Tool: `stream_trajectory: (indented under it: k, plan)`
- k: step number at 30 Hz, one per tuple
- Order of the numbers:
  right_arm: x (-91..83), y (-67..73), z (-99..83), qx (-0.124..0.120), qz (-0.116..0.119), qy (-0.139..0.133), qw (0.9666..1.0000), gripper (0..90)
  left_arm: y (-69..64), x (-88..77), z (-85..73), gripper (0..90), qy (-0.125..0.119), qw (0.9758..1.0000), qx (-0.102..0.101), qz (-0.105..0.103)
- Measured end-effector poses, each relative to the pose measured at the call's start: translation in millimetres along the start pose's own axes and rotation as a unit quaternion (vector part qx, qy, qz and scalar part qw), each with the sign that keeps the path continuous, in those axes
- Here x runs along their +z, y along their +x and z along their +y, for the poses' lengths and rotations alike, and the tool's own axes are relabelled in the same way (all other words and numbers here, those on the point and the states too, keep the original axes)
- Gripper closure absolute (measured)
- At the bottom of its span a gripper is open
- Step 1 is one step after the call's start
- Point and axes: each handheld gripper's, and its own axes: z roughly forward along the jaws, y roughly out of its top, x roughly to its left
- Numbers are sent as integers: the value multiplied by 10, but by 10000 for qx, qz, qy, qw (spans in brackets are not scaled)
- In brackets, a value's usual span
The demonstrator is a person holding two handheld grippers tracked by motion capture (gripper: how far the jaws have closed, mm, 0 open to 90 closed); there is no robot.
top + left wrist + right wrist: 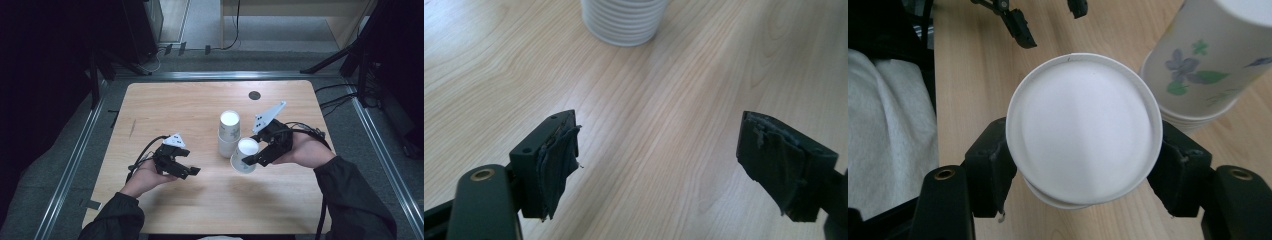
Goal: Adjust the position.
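Wooden table (165, 107); right claw (255, 159) grips paper cup (244, 155); left claw (186, 167) open, empty.

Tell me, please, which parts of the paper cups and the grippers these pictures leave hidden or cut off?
- Held paper cup: right gripper view shows its flat base; the open mouth faces away, so its inside is hidden.
- Stack of paper cups: left gripper view's top edge cuts it off, leaving ribbed rims.
- Stack's floral print: too small in the high view.
- Right gripper: in the high view, the cup hides its far jaw.
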Motion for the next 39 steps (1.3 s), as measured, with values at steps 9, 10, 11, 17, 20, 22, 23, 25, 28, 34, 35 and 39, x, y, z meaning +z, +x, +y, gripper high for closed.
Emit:
stream_trajectory:
  k: [9,10,11,17,20,22,23,25,28,34,35,39]
  plan:
    - [252,23,-148,120,182,-187,9996,344,-63,32,30,129,-102,9993,230,-260]
    - [314,32,-163,141,185,-185,9996,344,-72,42,37,130,-92,9991,279,-293]
    - [344,35,-166,114,191,-172,9996,344,-81,52,42,129,-114,9990,290,-323]
    - [464,30,-180,178,304,-426,9985,344,-100,87,70,130,-187,9975,455,-513]
    - [526,32,-186,148,307,-474,9983,344,-117,112,90,130,-228,9966,527,-591]
    - [571,44,-187,166,328,-513,9980,344,-128,142,108,131,-241,9957,576,-679]
    - [592,51,-187,186,322,-502,9980,344,-132,159,119,132,-216,9953,612,-720]
    - [635,60,-188,206,351,-532,9978,344,-148,202,136,134,-202,9942,651,-829]
    - [687,61,-197,271,369,-586,9972,344,-167,269,159,137,-122,9927,747,-934]
    - [725,60,-205,359,380,-601,9968,345,-177,348,204,137,-183,9903,783,-1136]
    - [725,47,-192,435,379,-675,9960,344,-177,370,222,137,-219,9895,815,-1174]
    - [734,23,-153,473,382,-754,9953,345,-156,399,253,137,-301,9877,887,-1249]
